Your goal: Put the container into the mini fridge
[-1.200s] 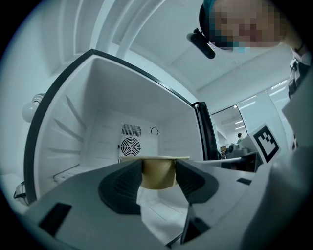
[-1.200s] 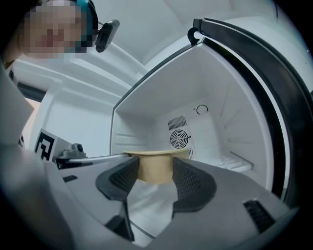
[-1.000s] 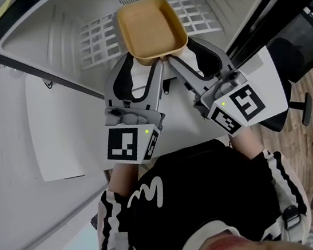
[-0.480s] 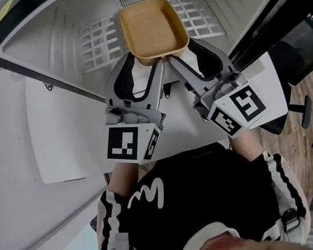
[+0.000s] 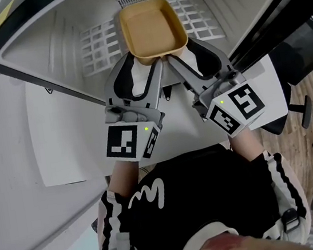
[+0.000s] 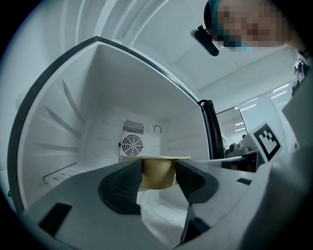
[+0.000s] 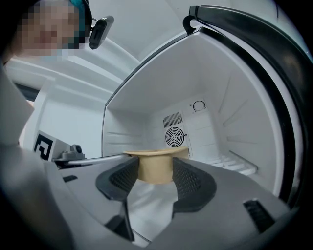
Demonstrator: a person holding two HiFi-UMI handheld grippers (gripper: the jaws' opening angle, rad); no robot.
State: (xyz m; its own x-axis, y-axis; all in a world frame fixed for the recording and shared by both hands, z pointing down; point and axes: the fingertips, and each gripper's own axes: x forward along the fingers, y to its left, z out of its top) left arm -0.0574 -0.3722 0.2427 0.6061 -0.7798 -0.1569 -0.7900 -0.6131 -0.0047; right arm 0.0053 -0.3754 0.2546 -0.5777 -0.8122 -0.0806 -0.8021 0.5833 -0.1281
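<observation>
**A:** What have the two grippers got hold of?

**B:** The container (image 5: 151, 27). The left gripper (image 5: 143, 65) is clamped on its near left corner and the right gripper (image 5: 188, 54) on its near right corner. The jaws are set wide, with the pads pressed against the tan sides.

**A:** And where does it sit?

**B:** It sticks straight out beyond the jaw tips, level and open side up, inside the mini fridge (image 5: 34, 34) and over the wire shelf (image 5: 99, 43). I cannot tell whether it rests there.

**A:** And further in?

**B:** There's a round fan (image 6: 132, 144) on the back wall, behind the container's far edge.
</observation>
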